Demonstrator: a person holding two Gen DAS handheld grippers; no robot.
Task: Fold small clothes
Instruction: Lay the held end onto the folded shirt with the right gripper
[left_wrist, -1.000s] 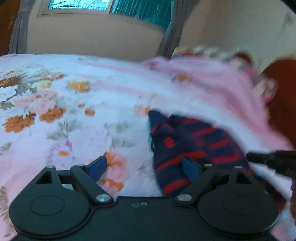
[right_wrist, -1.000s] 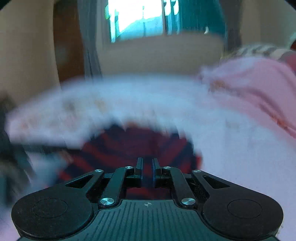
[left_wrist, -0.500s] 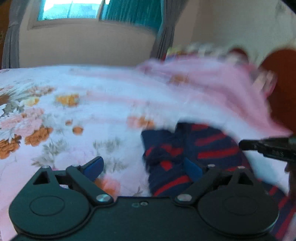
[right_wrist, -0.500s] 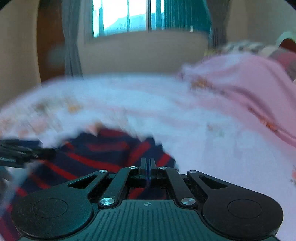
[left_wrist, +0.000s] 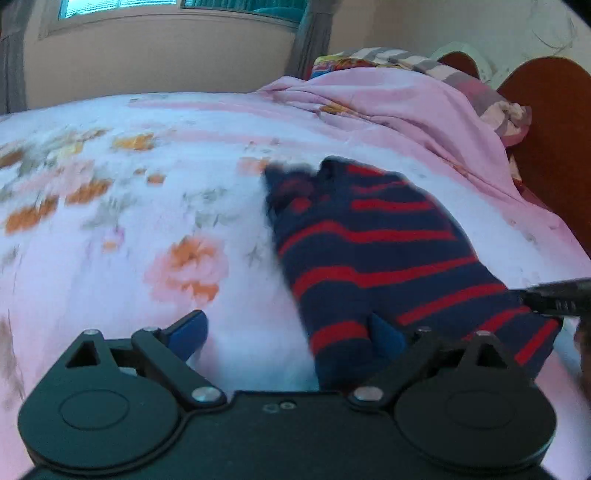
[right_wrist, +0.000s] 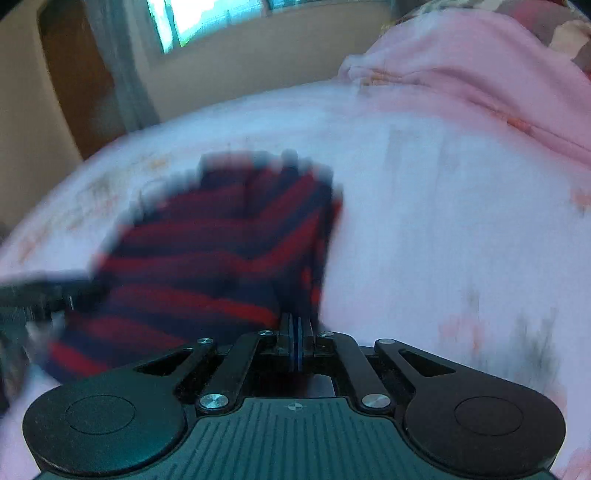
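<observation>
The navy garment with red stripes (left_wrist: 373, 258) lay on the floral bedsheet (left_wrist: 122, 221) beside a heaped pink blanket (left_wrist: 406, 107), its near edge over the right pad of the left hand-held gripper (left_wrist: 291, 334), whose jaws stood spread wide. Only the left wrist view showed the orange flowers and the wooden headboard (left_wrist: 546, 147). The blurred right wrist view alone showed the right hand-held gripper (right_wrist: 296, 334) pressed together, pinching the garment's edge.
</observation>
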